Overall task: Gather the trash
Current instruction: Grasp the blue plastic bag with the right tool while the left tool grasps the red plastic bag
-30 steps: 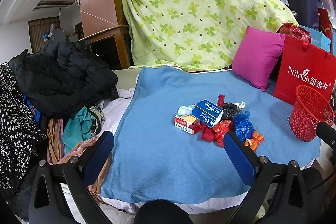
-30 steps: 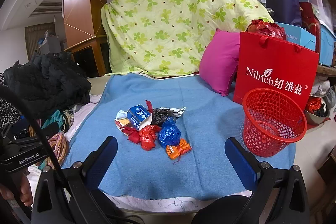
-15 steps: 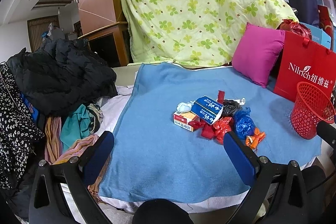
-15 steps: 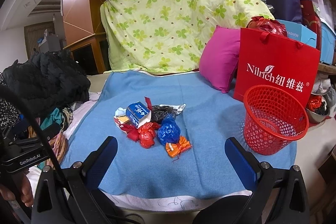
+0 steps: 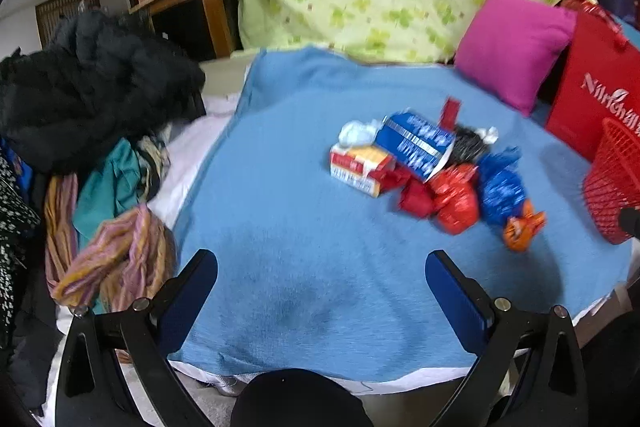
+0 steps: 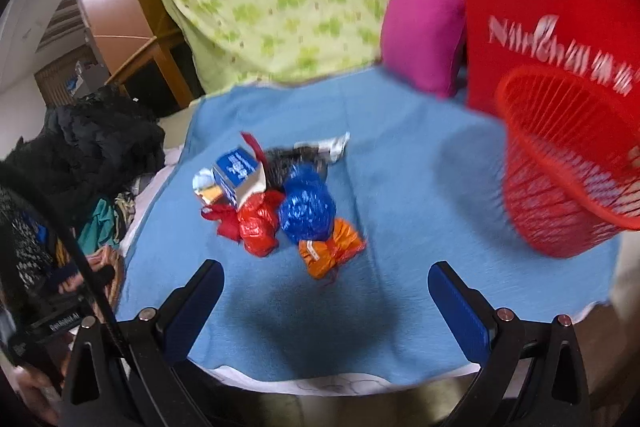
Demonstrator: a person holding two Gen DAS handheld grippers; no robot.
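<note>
Both views motion-blurred. Lettering on red paper bag (image 6: 552, 27) smeared, unreadable; in left wrist view the bag (image 5: 596, 95) is cut off by the right edge. Red mesh basket (image 5: 612, 187) likewise cropped at the right edge; its base not visible. Print on blue carton (image 6: 236, 167) too blurred to read. White crumpled item (image 5: 354, 133) behind red-and-white box (image 5: 358, 167): identity unclear. Black crinkled item (image 6: 282, 159) partly hidden by blue wrapped bundle (image 6: 306, 209). Hand (image 6: 38, 393) at lower left barely in frame.

black frames, blue-padded jaws
</note>
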